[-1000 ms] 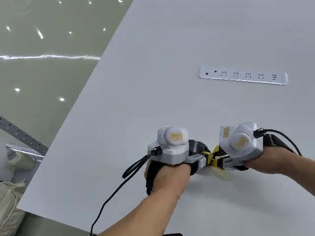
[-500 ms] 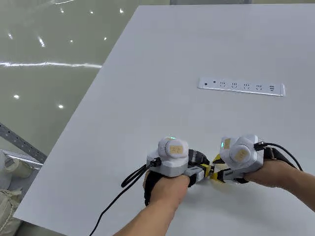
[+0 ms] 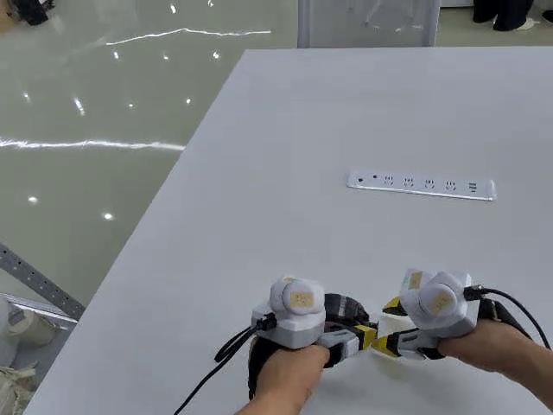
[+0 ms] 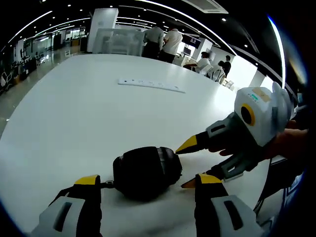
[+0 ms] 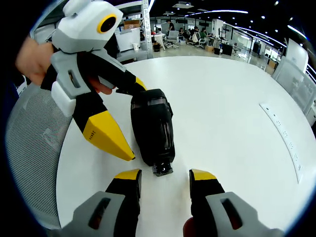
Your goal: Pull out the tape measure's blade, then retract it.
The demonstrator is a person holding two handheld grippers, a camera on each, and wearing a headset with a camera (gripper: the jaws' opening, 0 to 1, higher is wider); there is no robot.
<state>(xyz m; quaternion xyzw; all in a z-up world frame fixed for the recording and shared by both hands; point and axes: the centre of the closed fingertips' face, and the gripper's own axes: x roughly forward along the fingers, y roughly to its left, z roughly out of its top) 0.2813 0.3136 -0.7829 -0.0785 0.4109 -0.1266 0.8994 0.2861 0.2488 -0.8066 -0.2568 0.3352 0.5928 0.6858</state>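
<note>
1. The tape, a black case, lies on the white table close to its near edge.
2. The left gripper has its jaws open. Its yellow tips stand on either side of one end of the case, and the left gripper view shows a gap at each tip, so nothing is clamped.
3. The right gripper faces it from the case's other end, jaws open as well.
4. The blade is wound in, with only its small metal tab sticking out of the case mouth. The tab sits between the right gripper's tips, which are not pinching it.
5. In the head view the two grippers point at each other along the near edge, tips near one another but apart.
6. A white power strip lies flat further from the near edge, well apart from the tape.
</note>
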